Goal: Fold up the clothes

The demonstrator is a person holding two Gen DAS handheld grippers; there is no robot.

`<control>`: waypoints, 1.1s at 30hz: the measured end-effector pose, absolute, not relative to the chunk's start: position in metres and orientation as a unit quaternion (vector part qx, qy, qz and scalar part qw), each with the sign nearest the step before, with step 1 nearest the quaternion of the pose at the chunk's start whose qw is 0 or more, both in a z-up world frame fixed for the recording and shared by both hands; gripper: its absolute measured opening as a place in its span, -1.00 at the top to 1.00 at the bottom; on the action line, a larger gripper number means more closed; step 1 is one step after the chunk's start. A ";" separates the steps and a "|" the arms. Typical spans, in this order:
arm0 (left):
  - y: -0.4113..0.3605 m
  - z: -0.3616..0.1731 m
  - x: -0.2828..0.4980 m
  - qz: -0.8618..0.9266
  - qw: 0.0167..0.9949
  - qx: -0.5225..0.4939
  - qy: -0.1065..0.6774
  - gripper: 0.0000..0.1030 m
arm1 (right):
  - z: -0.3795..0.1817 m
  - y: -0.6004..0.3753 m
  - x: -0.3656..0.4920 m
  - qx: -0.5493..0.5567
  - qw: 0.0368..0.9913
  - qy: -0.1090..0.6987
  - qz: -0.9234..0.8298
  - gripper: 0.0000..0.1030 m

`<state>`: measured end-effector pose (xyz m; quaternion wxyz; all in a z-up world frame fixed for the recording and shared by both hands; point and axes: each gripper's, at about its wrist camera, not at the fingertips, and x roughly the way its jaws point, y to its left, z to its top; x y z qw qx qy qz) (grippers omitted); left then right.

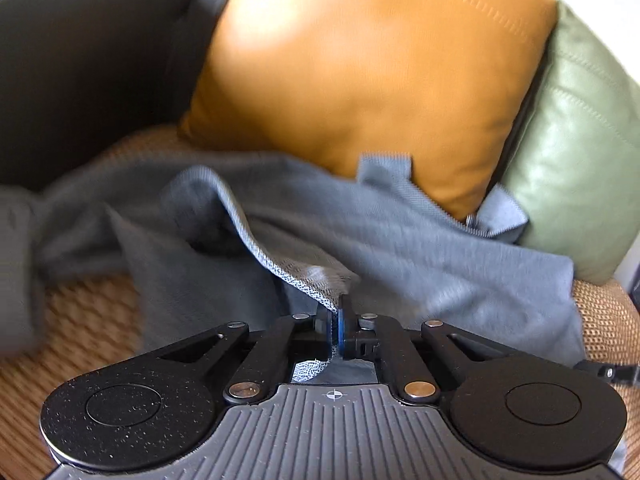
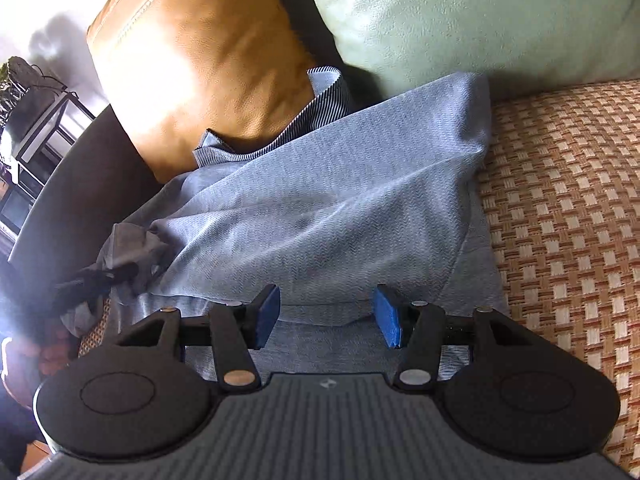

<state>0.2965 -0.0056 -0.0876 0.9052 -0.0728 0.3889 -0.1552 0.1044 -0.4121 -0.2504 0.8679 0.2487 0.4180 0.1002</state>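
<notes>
One left claw (image 1: 338, 320) pinching grey garment (image 1: 400, 240)

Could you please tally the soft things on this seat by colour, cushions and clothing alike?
Orange-brown: 1, the leather cushion
Pale green: 1, the green cushion
Blue-grey: 1, the garment, an edge of it pinched in the left gripper
Total: 3
</notes>
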 end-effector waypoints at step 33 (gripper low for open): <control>0.029 -0.108 0.387 -0.041 0.913 0.048 0.403 0.69 | -0.270 -0.492 0.206 0.283 0.888 0.363 -0.020 0.10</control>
